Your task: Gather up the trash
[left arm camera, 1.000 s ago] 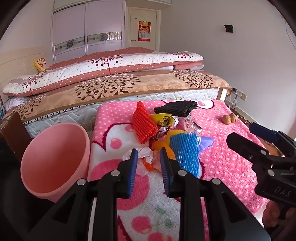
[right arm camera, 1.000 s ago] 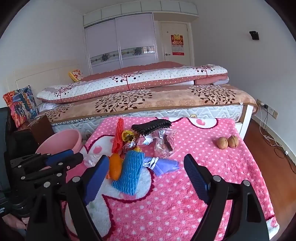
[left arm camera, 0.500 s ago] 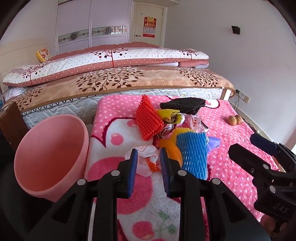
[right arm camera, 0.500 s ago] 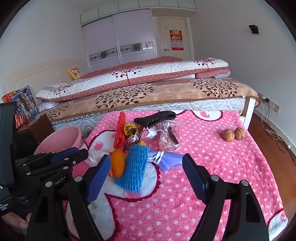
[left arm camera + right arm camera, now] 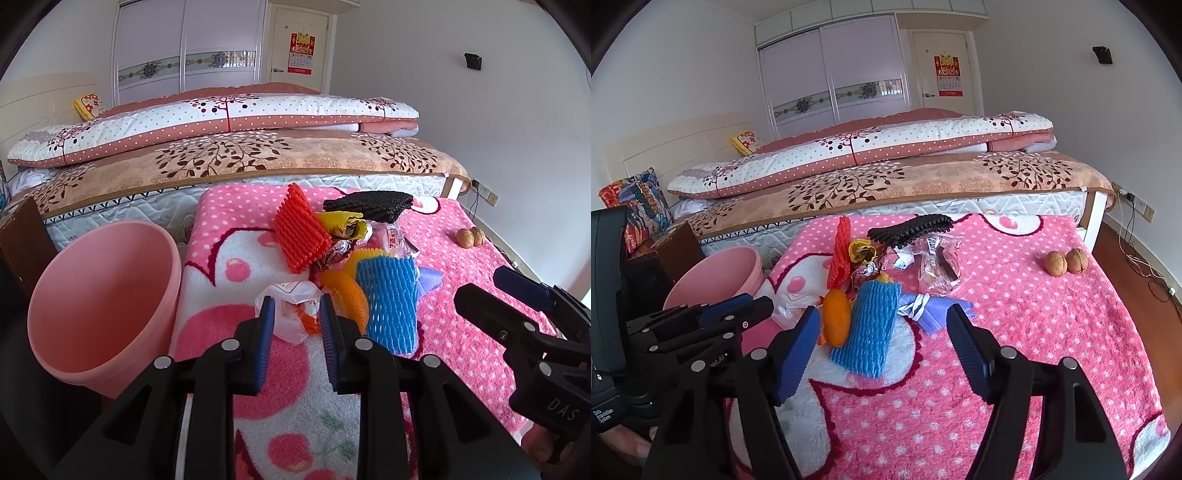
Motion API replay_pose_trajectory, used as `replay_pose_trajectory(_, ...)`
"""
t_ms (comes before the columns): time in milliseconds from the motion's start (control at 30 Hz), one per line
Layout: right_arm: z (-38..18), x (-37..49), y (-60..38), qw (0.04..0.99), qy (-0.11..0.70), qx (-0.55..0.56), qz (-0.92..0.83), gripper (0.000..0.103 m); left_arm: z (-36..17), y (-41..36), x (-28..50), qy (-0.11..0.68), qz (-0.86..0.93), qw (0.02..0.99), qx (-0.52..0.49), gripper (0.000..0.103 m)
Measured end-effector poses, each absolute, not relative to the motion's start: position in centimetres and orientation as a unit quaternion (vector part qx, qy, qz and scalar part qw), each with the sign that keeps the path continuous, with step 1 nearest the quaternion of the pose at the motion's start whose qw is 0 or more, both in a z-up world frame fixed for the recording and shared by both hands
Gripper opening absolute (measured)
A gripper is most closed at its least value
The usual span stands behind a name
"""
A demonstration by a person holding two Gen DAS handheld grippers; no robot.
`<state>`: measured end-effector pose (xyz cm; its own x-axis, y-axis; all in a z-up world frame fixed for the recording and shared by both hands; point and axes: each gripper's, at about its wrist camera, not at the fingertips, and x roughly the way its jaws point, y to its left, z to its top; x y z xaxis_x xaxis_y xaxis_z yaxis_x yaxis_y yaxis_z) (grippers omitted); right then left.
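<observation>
A pile of trash lies on the pink blanket: a crumpled white wrapper, an orange piece, a blue foam net, a red foam net, a black foam net, a clear wrapper and a purple mask. My left gripper is open, its jaws on either side of the white wrapper, not touching it. My right gripper is wide open just before the blue foam net. A pink bin stands left of the blanket.
Two walnuts lie on the blanket's far right. A bed with folded quilts runs behind. A dark wooden piece stands left of the bin. Cables lie on the floor at the right.
Both grippers have moved forward toward the trash pile. The left jaws now bracket the white wrapper. Nothing has been picked up.
</observation>
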<state>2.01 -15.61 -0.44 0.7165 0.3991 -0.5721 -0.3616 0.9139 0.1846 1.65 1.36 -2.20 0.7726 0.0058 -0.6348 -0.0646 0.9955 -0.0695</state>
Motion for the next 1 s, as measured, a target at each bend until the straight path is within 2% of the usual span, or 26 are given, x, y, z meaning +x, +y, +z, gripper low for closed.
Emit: replay_pose_trajectory(1000,0.1,0.9,-15.4,0.928,0.306,0.021,0.212,0.068,-1.8,1.1,0.2,0.336,0.012,0.941,-0.045,0.025)
